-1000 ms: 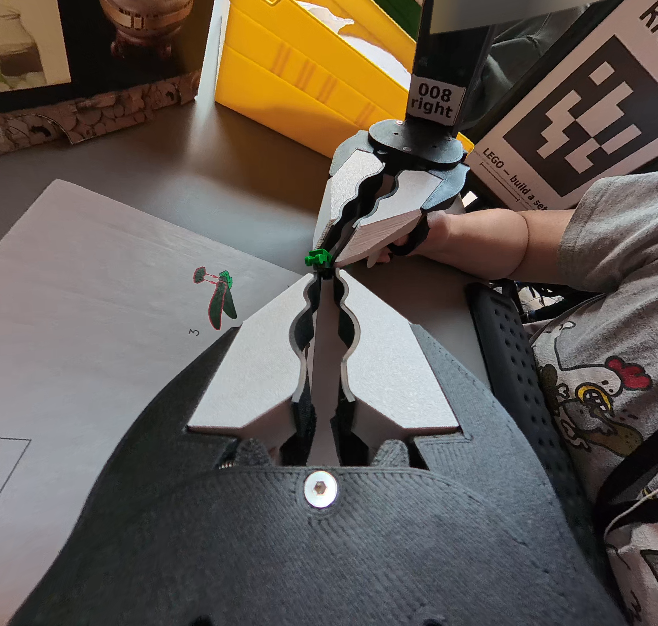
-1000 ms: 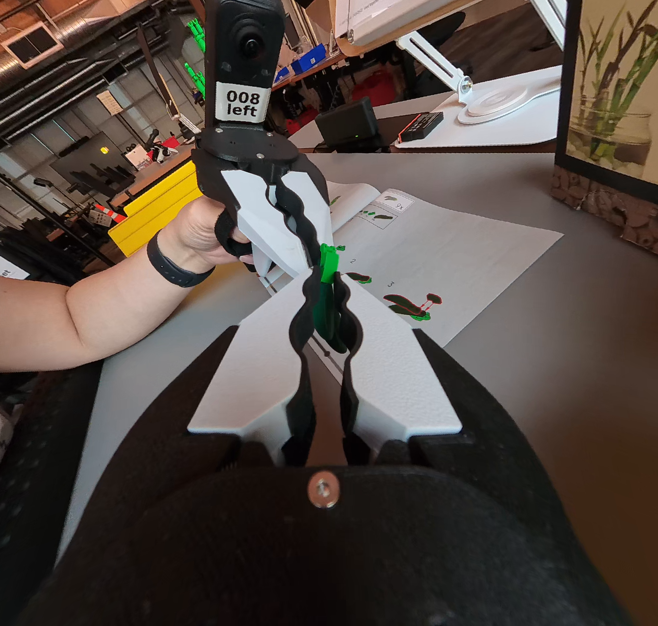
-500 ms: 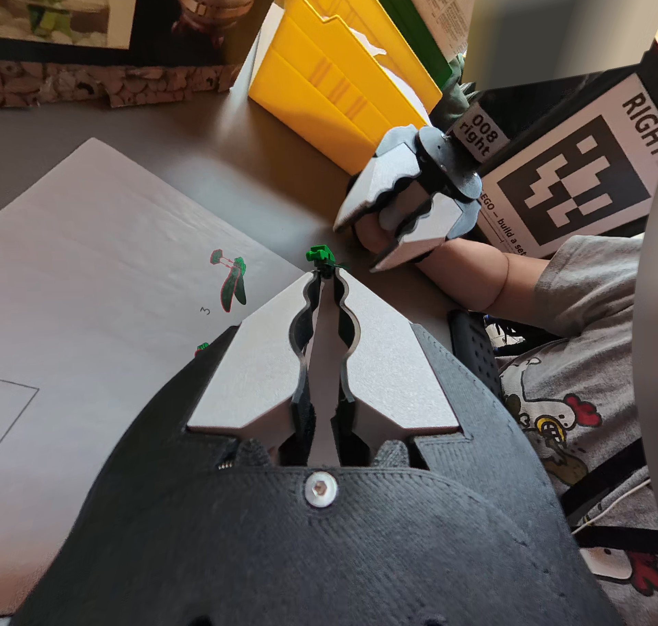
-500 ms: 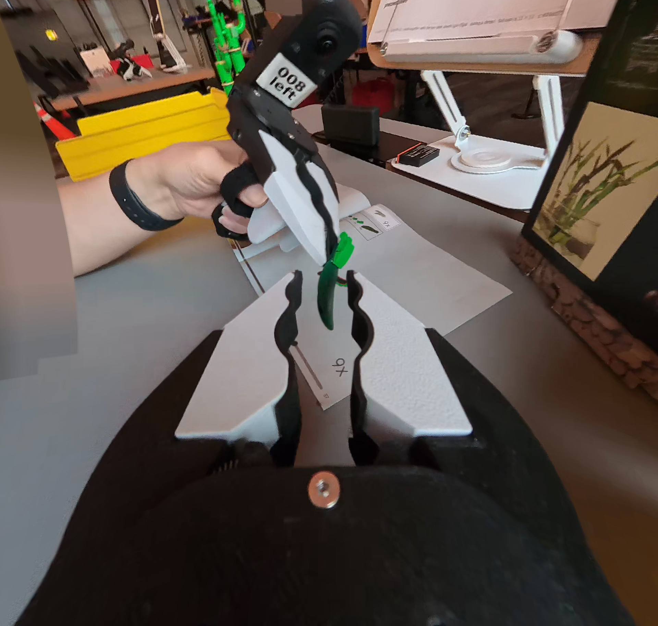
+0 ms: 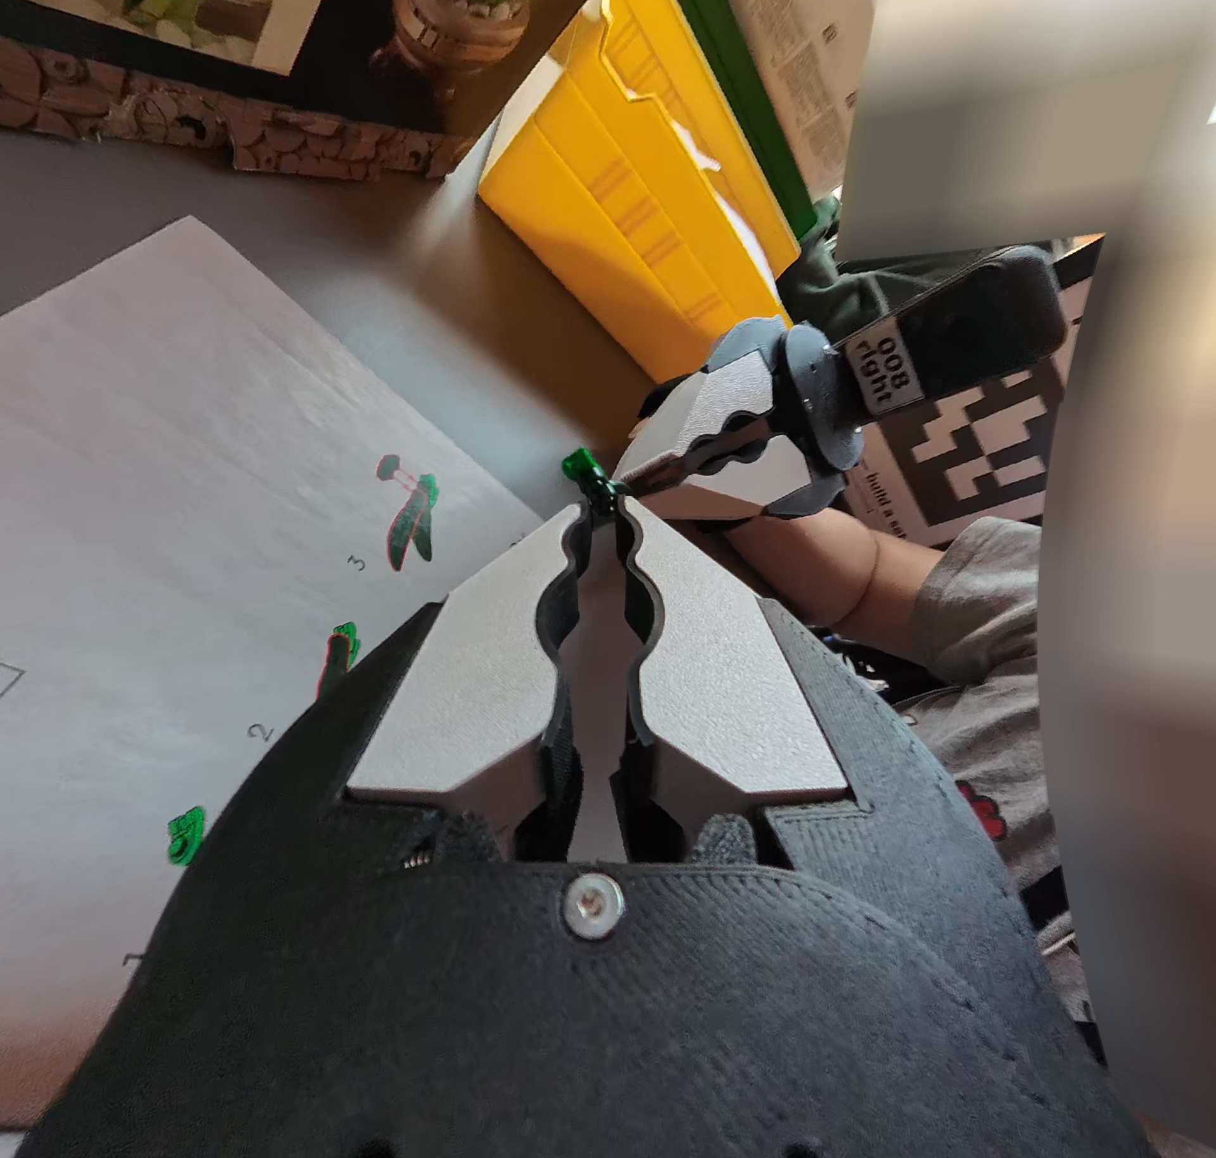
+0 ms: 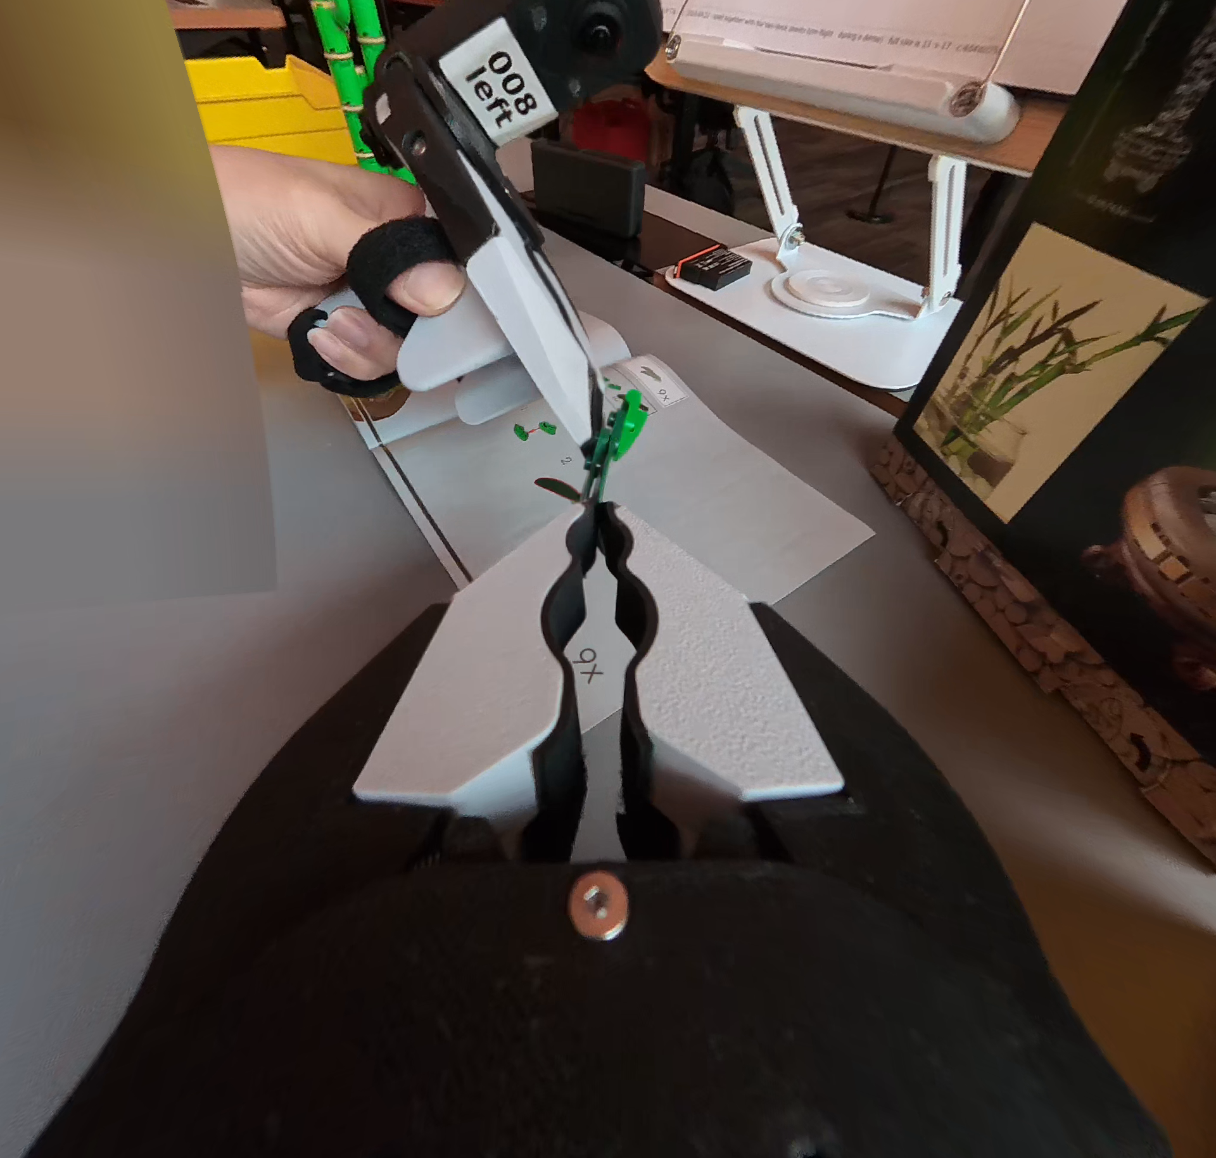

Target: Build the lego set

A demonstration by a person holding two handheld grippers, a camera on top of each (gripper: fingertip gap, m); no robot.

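Both grippers meet tip to tip on one small green leaf assembly (image 6: 608, 452), held in the air above the instruction booklet (image 5: 197, 468). Left gripper (image 5: 602, 513): jaws pinched together on the dark green end of the piece, a bright green clip part sticking out past the tips toward 11 o'clock. Right gripper (image 6: 600, 513): jaws closed on the lower tip of the dark green leaf, which rises toward 12 o'clock into the left tool's white fingers (image 6: 546, 350).

In the left wrist view the right gripper (image 5: 628, 478) comes in from 2 o'clock, its tips touching the same green piece; its jaws look together there too. In the right wrist view the left gripper (image 6: 595, 432) comes down from 11 o'clock, with a hand (image 6: 316, 251) through its black finger loops.

The booklet lies open on the grey table (image 6: 757, 633), its green step drawings at 9 o'clock of the left tool. Yellow bin (image 5: 632, 205) at 12 to 1 o'clock in the left view, the set's box (image 6: 1086, 402) with a bamboo picture at 3 o'clock in the right view. White document stand (image 6: 855, 310) at 1 o'clock, behind the table edge.
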